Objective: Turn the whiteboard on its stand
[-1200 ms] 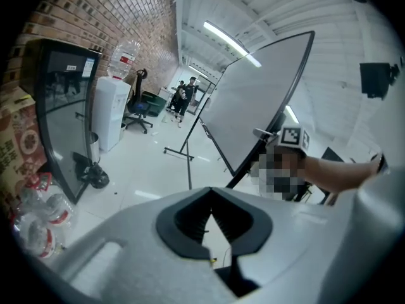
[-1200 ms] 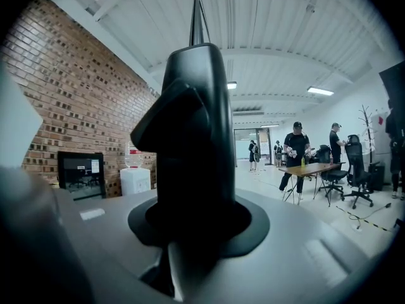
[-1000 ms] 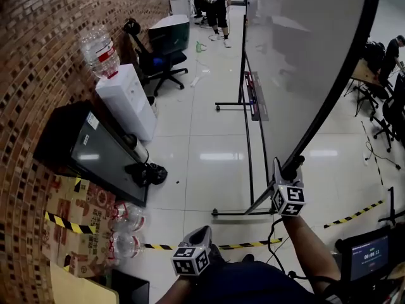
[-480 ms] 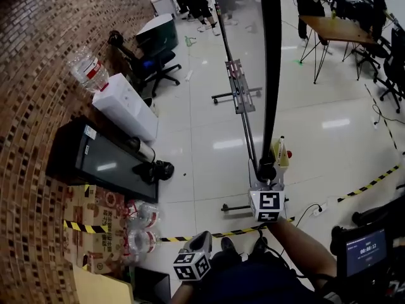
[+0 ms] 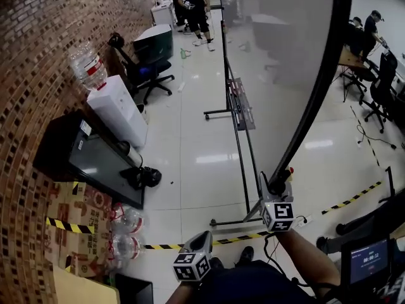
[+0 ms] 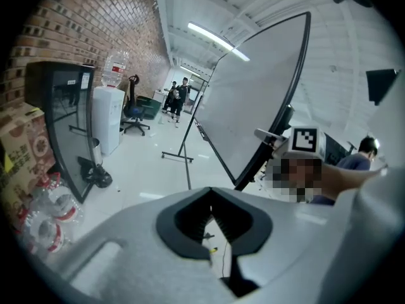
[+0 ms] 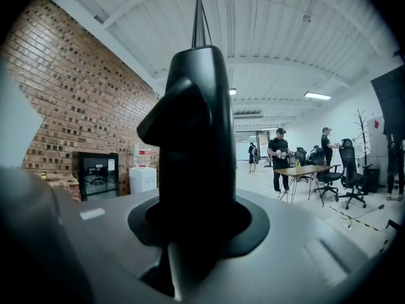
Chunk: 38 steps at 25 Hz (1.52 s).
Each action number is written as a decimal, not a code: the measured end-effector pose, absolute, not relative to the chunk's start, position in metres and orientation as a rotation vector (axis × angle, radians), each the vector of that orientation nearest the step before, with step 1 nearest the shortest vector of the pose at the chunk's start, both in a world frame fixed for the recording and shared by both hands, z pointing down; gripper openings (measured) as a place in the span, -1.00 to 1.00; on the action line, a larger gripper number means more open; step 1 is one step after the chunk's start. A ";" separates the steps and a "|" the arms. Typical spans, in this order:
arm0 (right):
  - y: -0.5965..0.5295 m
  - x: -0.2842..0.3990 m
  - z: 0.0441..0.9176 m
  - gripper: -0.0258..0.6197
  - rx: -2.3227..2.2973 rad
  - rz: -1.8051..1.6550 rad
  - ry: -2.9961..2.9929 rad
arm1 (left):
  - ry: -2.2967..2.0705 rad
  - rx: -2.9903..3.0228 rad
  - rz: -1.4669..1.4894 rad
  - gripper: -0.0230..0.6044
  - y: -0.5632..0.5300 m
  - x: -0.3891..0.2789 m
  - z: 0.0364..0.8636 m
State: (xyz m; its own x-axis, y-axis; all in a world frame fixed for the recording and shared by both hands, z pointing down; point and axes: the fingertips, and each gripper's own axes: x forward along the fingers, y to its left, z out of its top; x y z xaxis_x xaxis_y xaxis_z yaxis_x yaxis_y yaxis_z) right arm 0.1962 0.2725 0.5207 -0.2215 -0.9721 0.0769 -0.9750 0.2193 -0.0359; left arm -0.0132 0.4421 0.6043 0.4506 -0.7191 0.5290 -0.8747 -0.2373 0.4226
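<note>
The whiteboard point(image 5: 278, 62) is a big grey panel in a black frame, tilted on its wheeled stand point(image 5: 239, 125). My right gripper point(image 5: 276, 195) is shut on the board's lower frame corner point(image 5: 278, 183). In the right gripper view that black corner point(image 7: 190, 138) fills the gap between the jaws point(image 7: 190, 239). My left gripper point(image 5: 201, 240) hangs low near my body, shut and empty, well apart from the board. The left gripper view shows its jaws point(image 6: 212, 219) together, with the whiteboard point(image 6: 253, 100) and the right gripper point(image 6: 278, 138) beyond them.
A brick wall runs along the left, with a water dispenser point(image 5: 117, 109), a black glass-front cabinet point(image 5: 95, 160), cardboard boxes point(image 5: 79, 223) and water bottles point(image 5: 126, 230). Yellow-black tape point(image 5: 348, 201) crosses the floor. An office chair point(image 5: 142, 68) and people point(image 5: 193, 5) stand further back.
The board has swung about its pivot: its face showed, then only its thin edge, and now the grey face shows again. My right gripper has kept its hold on the corner.
</note>
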 end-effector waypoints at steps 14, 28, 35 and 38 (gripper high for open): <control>0.302 0.203 0.508 -0.52 1.937 0.107 -2.347 | -1.285 1.963 0.269 -0.91 0.468 -0.060 0.620; 0.385 0.212 0.551 -0.45 1.775 0.762 -2.442 | -1.274 2.024 0.325 -0.91 0.457 -0.016 0.606; 0.418 0.194 0.546 -0.62 1.611 0.723 -2.507 | -1.205 2.072 0.357 -0.91 0.453 0.015 0.604; 0.425 0.171 0.526 -0.62 1.511 0.602 -2.588 | -1.190 2.101 0.365 -0.91 0.453 0.022 0.600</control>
